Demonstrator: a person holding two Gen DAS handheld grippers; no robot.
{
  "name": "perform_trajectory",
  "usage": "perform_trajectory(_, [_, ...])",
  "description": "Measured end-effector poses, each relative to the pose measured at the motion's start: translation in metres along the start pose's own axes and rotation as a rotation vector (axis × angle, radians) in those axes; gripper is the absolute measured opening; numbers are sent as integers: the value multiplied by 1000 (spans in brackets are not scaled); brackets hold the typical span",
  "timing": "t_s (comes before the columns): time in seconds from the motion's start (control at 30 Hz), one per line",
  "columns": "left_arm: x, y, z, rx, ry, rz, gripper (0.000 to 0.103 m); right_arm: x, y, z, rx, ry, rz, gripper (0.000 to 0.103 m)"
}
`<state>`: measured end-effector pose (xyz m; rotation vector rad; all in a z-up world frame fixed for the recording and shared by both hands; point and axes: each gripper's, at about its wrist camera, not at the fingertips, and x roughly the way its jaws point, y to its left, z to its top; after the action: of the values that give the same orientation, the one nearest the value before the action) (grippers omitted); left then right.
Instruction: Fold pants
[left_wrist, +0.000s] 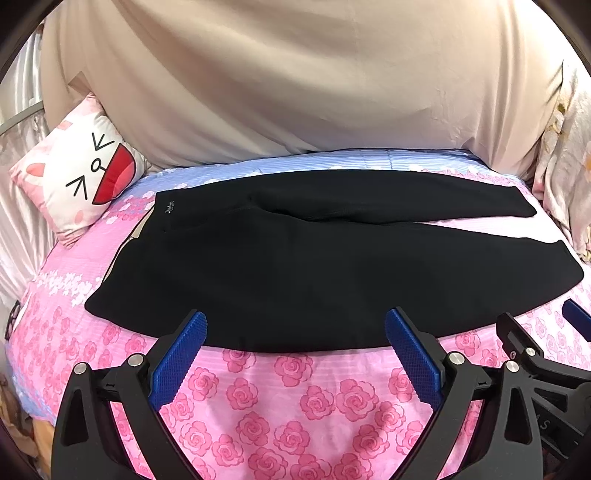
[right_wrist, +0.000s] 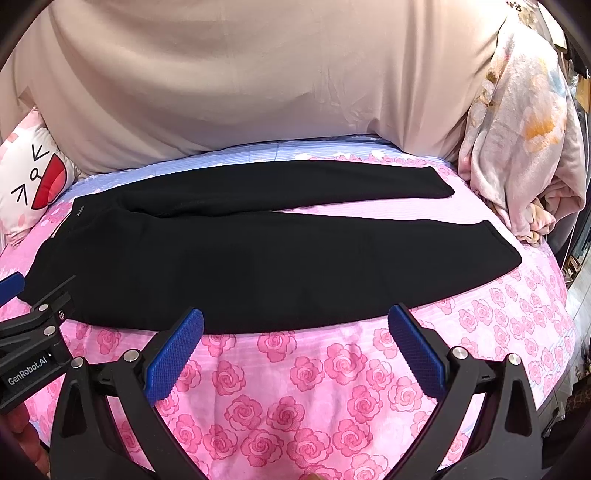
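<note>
Pants (left_wrist: 314, 266) spread flat on bed (left_wrist: 295, 398), waist at left. Left hand-held gripper (left_wrist: 295, 328) wide open, holding nothing, just above near edge. Right hand-held gripper (right_wrist: 295, 325) the same.

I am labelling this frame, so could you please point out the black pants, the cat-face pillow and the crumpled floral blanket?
black pants (left_wrist: 314, 280), left wrist view, on the near leg.
cat-face pillow (left_wrist: 79, 177), left wrist view, on its printed face.
floral blanket (right_wrist: 517, 147), right wrist view, on its heaped middle.
</note>
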<state>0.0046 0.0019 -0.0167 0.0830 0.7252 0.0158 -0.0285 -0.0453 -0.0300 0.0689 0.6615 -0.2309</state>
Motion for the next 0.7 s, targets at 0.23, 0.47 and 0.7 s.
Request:
perform_trajectory(0.23, [-2,1,1,1,0,3,96,-1,-1,1,3,-1,3,98])
perform_trajectory(0.47, [-3,1,2,3,0,3,96,-3,-1,3,1,-4,3,98])
perform_trajectory(0.7, [-3,-2,4,6,0,4,96,-3,-1,3,3,-5,3,98])
